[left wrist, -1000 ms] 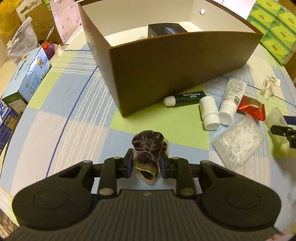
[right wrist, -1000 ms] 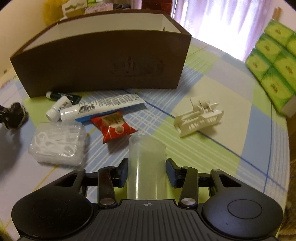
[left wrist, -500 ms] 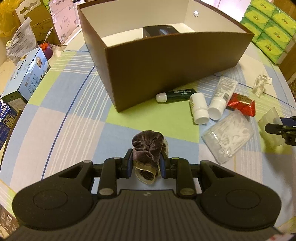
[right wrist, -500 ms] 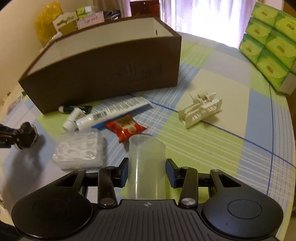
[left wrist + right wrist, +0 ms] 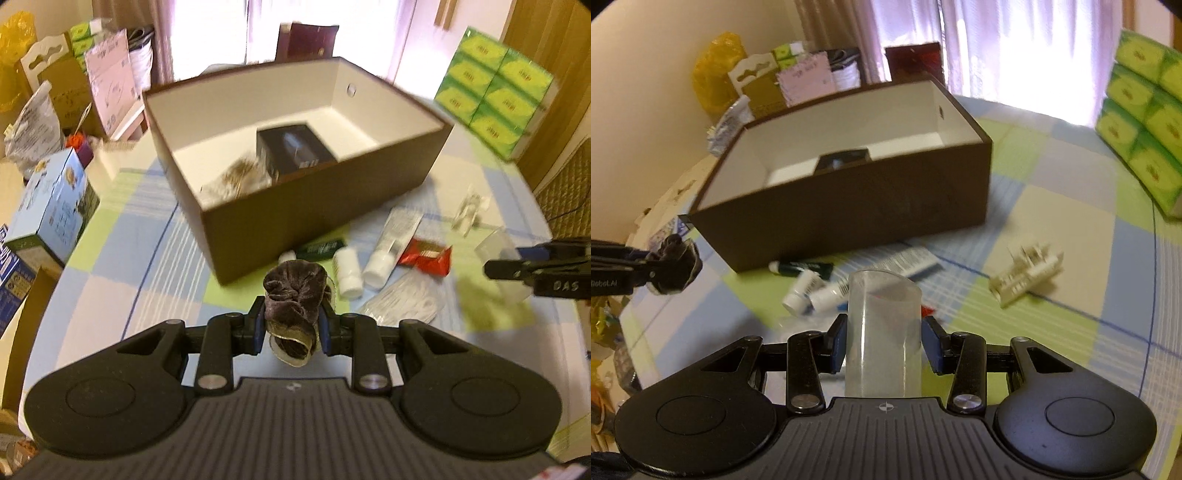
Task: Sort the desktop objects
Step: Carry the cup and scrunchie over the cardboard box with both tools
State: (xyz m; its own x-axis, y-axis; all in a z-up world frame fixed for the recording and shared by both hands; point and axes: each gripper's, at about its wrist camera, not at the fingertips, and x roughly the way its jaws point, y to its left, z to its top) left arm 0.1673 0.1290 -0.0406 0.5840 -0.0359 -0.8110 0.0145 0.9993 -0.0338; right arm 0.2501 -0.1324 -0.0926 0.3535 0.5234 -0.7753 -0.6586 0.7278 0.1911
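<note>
Left gripper [image 5: 291,328] jaws pinching scrunchie [image 5: 293,295], right gripper [image 5: 884,343] jaws pinching clear cup [image 5: 884,332], brown box [image 5: 849,218] ahead, tubes [image 5: 827,291] and clip [image 5: 1027,273] strewn between on counter [image 5: 1052,332].

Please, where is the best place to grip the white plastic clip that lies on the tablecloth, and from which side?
Probably from above, closing across the long ribbed body of the white plastic clip, not its thin projecting tabs. It lies flat on the tablecloth, clear of the brown box. Blur hides finer detail.
</note>
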